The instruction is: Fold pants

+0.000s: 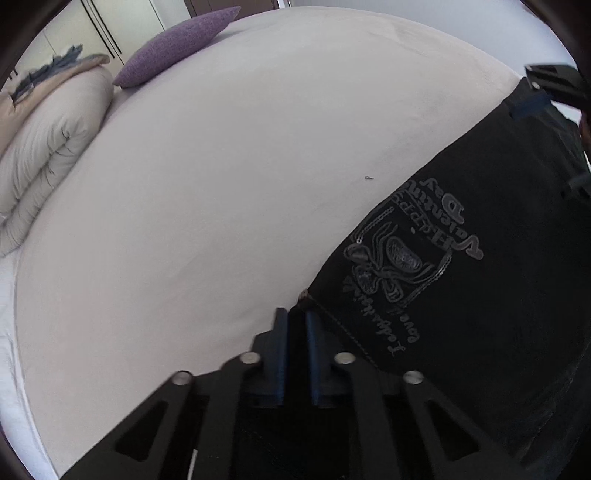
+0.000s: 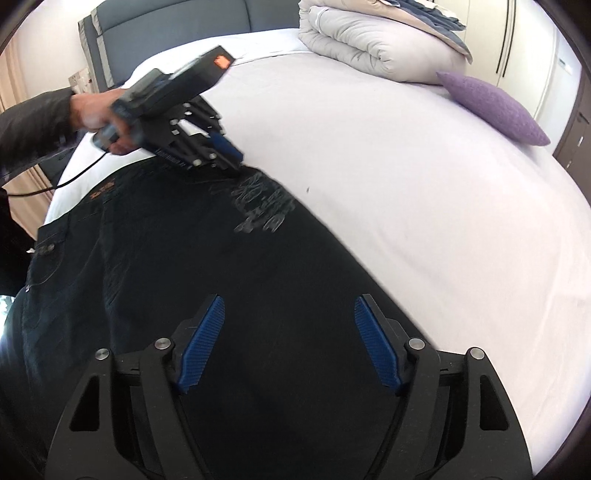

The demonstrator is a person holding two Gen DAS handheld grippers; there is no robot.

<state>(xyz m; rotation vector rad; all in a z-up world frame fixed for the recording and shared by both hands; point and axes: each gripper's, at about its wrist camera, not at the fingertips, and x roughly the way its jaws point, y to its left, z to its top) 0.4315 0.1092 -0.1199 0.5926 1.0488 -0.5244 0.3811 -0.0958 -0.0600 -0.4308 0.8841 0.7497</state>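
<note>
Pants [image 2: 207, 280]: black, spread flat on the bed, along its near edge; a grey printed design [image 1: 402, 258] sits on the fabric close to the edge that faces the open sheet.
Waistband: in the right wrist view it lies toward the left, with a button and a small tan label visible.
Bed [image 2: 388, 177]: covered with a pale sheet, mostly bare beyond the pants.
Left gripper [image 2: 232, 157]: held in a person's hand [image 2: 96, 114] with a dark sleeve, tilted down onto the pants' far edge beside the print.
Left fingers [image 1: 280, 354]: closed together, only a narrow dark gap between the blue pads; the pants' edge runs right up to the tips, and dark cloth appears pinched between them.
Right gripper [image 2: 290, 314]: over the dark fabric, well apart from the left one.
Right fingers [image 2: 207, 332]: spread wide; the pads press on nothing, the pants lying flat under them.
Duvet [image 2: 373, 40]: rolled up, pale, at the head end of the bed, with folded blue and beige cloth on top.
Cushion [image 2: 495, 107]: purple, on the sheet just beside the duvet.
Headboard [image 2: 166, 26]: grey, behind the bed.
Cable [image 2: 74, 177]: dark, trailing from the left gripper's handle.
</note>
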